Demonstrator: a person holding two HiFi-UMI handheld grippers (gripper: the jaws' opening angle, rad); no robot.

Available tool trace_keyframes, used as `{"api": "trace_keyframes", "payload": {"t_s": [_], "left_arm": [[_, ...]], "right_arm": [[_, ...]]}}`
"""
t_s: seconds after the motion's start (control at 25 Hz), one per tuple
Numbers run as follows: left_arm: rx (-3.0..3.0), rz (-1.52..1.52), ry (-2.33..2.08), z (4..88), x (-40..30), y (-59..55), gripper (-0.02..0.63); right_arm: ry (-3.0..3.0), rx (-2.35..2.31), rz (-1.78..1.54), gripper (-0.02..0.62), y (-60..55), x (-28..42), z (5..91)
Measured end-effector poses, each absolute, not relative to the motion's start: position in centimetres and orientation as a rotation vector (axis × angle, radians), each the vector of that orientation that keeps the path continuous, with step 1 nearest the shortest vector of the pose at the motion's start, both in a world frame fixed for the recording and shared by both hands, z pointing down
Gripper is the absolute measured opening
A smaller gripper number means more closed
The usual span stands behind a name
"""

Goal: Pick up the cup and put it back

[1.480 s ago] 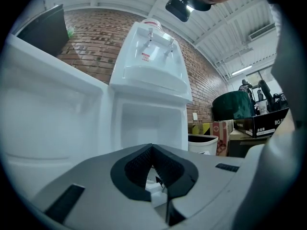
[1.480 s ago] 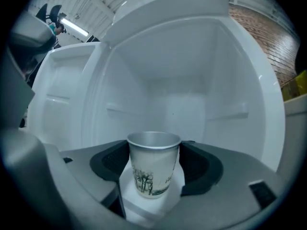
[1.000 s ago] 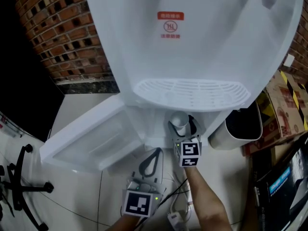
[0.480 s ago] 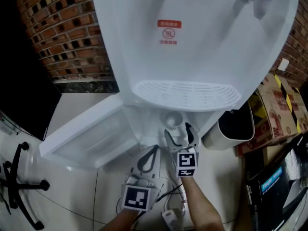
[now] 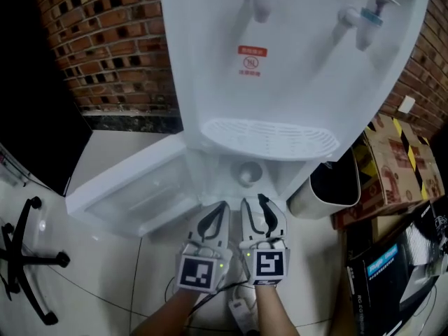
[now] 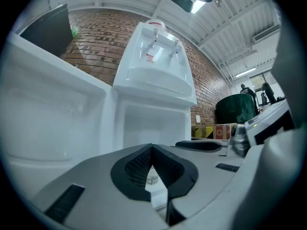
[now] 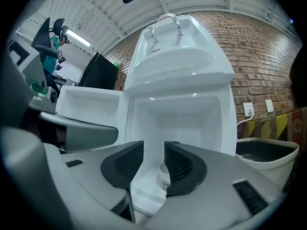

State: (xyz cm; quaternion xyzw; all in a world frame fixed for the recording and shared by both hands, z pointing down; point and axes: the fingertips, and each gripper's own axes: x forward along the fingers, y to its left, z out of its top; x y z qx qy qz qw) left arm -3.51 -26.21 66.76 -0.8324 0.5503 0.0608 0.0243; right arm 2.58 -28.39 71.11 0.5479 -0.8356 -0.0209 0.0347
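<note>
A small white cup stands upright inside the open lower cabinet of the white water dispenser. My right gripper hangs in front of the cabinet, a short way back from the cup and not touching it. Its jaws are closing with a gap still showing and nothing between them. In the right gripper view the cup shows small beyond the jaws, partly hidden by the right pad. My left gripper is beside the right one, its tips touching, empty.
The cabinet door swings open to the left. A white waste bin and cardboard boxes stand to the right. A brick wall is behind, a chair base at far left, and cables lie on the floor.
My right gripper has let go of the cup and drawn back out of the cabinet toward me, its jaws narrowing. The cup stays standing inside. The head view has tilted up.
</note>
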Motion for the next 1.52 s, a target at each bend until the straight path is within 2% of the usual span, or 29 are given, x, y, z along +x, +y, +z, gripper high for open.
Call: {"api": "trace_keyframes", "payload": {"t_s": [0.24, 0.32, 0.72, 1.52], "left_arm": [[-2.583, 0.202, 1.648, 65.5, -2.3, -25.8, 0.0], [-2.587, 0.211, 1.633, 65.0, -1.8, -25.8, 0.0], [-2.609, 0.06, 1.454, 58.7, 0.4, -25.1, 0.0], [-2.554, -0.094, 1.55, 28.9, -3.5, -19.8, 0.0]], "right_arm": [[-2.557, 1.724, -0.091, 0.022, -25.9, 2.9, 67.7], [-2.563, 1.732, -0.105, 0.006, -25.7, 3.1, 66.8], [-2.544, 1.697, -0.174, 0.006, -25.3, 2.7, 60.0], [-2.634, 1.633, -0.122, 0.005, -20.0, -0.5, 29.5]]}}
